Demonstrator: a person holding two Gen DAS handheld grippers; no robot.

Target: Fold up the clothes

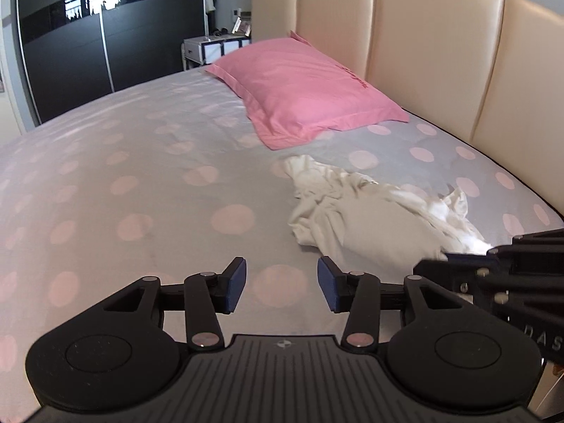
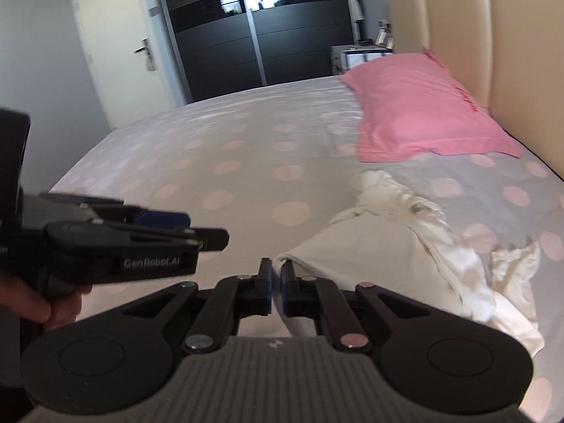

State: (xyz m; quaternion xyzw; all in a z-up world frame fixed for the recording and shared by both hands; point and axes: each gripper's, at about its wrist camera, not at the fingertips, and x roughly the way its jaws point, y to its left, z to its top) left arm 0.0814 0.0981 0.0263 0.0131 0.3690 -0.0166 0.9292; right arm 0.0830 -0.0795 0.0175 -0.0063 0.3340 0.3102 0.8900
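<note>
so your dotted bed sheet [image 1: 123, 162] runs from the black wardrobe [image 1: 70, 53] across to the beige headboard [image 1: 423, 53]. one pink pillow [image 1: 303, 95], one white garment [image 1: 370, 222], crumpled right of centre. your left gripper [image 1: 281, 283] hovers spread and empty; your right gripper [image 2: 276, 287] pinches the garment's edge.

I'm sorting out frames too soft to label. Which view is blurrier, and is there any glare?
Right wrist view: softer, the white garment and pink pillow smeared. Left wrist view: crisp folds, but fisheye bends the headboard. Both views: window glare on the dark wardrobe.
</note>
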